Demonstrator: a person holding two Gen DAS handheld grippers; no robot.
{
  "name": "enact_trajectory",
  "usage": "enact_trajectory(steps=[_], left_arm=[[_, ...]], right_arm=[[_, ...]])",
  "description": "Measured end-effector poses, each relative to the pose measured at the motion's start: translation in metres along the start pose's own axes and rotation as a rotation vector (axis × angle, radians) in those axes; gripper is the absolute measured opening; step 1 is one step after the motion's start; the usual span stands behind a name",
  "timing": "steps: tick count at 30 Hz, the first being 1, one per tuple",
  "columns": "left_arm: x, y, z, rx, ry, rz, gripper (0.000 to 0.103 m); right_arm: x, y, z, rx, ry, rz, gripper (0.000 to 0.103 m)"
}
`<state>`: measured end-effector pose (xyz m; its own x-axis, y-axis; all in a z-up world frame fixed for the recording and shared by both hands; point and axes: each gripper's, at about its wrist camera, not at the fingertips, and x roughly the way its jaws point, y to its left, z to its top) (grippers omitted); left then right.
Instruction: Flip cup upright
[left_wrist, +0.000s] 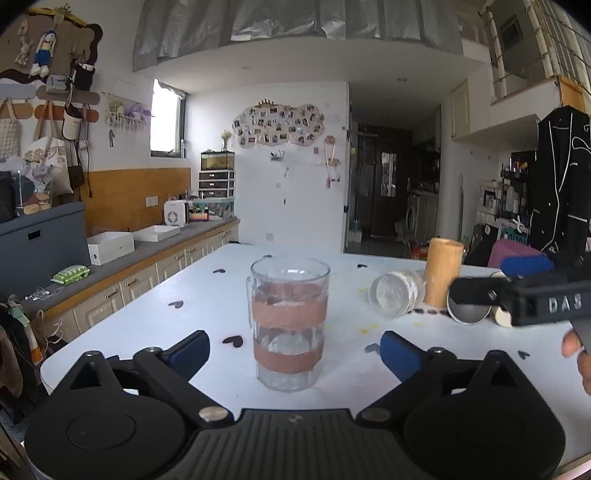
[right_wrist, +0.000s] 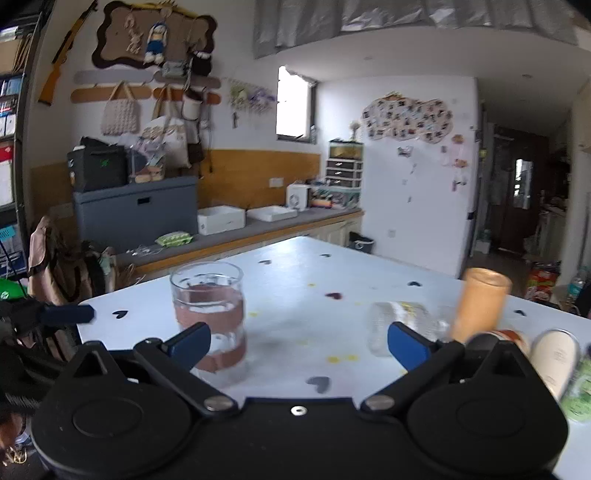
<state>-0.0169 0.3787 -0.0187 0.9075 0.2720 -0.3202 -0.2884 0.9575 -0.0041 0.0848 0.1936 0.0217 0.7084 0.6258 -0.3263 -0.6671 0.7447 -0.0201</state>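
A clear glass cup (left_wrist: 289, 325) with two brown bands stands upright on the white table (left_wrist: 207, 295), just beyond my left gripper (left_wrist: 295, 350), which is open and empty around its near side. The cup also shows in the right wrist view (right_wrist: 210, 317), at the left fingertip of my right gripper (right_wrist: 299, 345), which is open and empty. A clear glass jar (left_wrist: 397, 293) lies on its side to the right; it also shows in the right wrist view (right_wrist: 402, 325). The right gripper shows at the right edge of the left wrist view (left_wrist: 517, 299).
An orange-brown cylinder cup (left_wrist: 441, 271) stands upright behind the jar. A metal-rimmed container (left_wrist: 467, 312) lies next to it. Cans (right_wrist: 554, 354) lie at the table's right side. A counter with white boxes (left_wrist: 110, 245) runs along the left wall.
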Motion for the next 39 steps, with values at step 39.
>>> enact_trajectory(steps=[39], left_arm=[[-0.013, -0.018, -0.007, 0.004, 0.001, 0.049, 0.103]], right_arm=[[-0.063, -0.04, -0.049, 0.067, -0.032, -0.171, 0.103]])
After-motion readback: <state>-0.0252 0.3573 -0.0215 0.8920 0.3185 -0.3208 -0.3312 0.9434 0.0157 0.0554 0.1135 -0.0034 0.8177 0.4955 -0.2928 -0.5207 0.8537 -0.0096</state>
